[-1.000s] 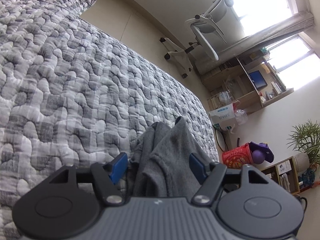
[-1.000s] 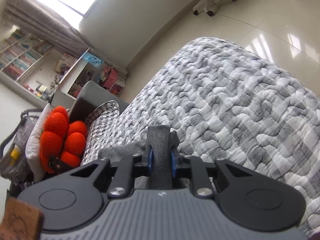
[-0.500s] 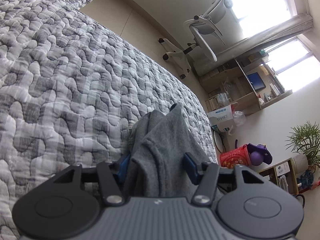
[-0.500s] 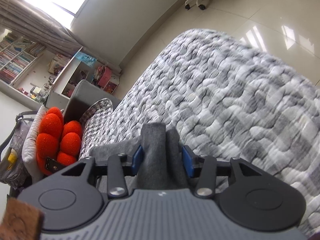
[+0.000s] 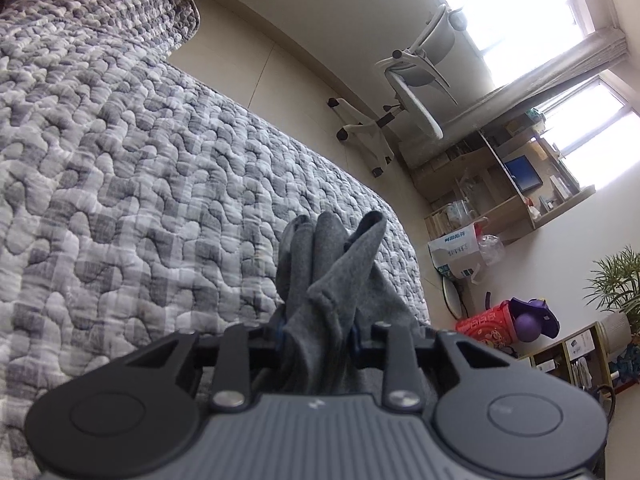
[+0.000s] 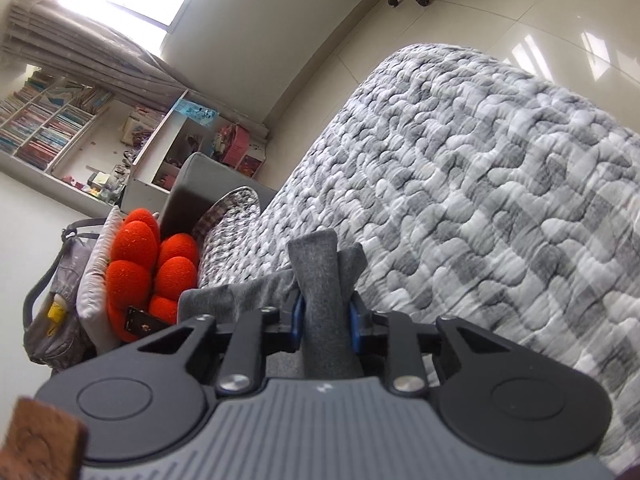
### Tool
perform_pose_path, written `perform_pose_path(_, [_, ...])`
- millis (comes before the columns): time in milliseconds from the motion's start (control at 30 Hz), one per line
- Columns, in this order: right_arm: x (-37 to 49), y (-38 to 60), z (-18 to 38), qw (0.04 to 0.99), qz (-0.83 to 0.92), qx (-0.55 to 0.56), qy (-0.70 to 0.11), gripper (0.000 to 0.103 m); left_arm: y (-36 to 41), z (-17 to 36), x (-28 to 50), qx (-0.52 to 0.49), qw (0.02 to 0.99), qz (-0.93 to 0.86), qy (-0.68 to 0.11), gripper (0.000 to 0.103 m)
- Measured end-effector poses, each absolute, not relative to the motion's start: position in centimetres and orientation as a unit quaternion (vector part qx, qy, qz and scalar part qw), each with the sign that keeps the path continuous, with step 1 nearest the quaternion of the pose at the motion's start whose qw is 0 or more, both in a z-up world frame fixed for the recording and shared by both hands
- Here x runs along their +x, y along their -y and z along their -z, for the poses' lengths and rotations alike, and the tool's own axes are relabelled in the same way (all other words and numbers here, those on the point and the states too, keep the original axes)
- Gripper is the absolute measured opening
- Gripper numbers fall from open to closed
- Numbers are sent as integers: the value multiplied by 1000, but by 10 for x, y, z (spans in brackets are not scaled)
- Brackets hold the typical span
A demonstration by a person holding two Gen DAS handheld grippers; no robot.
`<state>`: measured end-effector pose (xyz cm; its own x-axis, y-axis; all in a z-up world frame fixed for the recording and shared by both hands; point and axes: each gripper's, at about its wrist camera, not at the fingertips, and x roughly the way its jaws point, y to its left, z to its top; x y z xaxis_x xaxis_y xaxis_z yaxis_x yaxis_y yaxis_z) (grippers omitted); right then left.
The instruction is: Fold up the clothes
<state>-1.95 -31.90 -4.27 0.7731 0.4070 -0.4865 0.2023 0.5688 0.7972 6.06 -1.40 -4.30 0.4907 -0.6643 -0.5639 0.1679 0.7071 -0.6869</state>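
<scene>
A grey garment (image 5: 340, 272) lies bunched on the grey-and-white quilted bed (image 5: 140, 200). In the left wrist view a thick fold of it rises between the jaws of my left gripper (image 5: 318, 332), which are closing with the blue pads pressing the cloth from both sides. In the right wrist view another upright fold of the grey garment (image 6: 316, 264) stands between the jaws of my right gripper (image 6: 325, 320). They too are closing, and the pads pinch the fold. The rest of the garment is hidden below the grippers.
The quilt (image 6: 480, 200) spreads wide to the right. An orange bumpy cushion (image 6: 136, 264) and a checked pillow (image 6: 228, 232) sit at the bed's head. On the floor beyond are a white office chair (image 5: 416, 92), a cardboard box (image 5: 456, 252), a red bag (image 5: 484, 320) and shelves (image 6: 52, 128).
The left jaws came in from wide open until they pinch the garment, and the cloth now stands higher. The right jaws loosened around their fold, then closed on it again.
</scene>
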Motion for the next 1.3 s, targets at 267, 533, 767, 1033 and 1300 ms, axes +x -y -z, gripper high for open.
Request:
perform_pose_path(267, [-10,291,34,819,-107,445,-346,26,-35,34,48,-294,814,221,-449,29])
perform_pose_path(533, [2,268,37,824,-118,423,-358,30,-64,40,37,-247,820,206,-474,33])
perform_pose_path(767, [-5,272,28,854,-77,401,-323,48,-98,47,40,-298,819,173,-459,48])
perform_pose_path(1033, [-34,247,3,905,-147,264,-299,33,-85,18,27,-284,851,228,-379,43])
perform_pose_path(1300, [-43,243,10,889,-224,218,-334,30,-66,38,42,-258,859,227,-380,19])
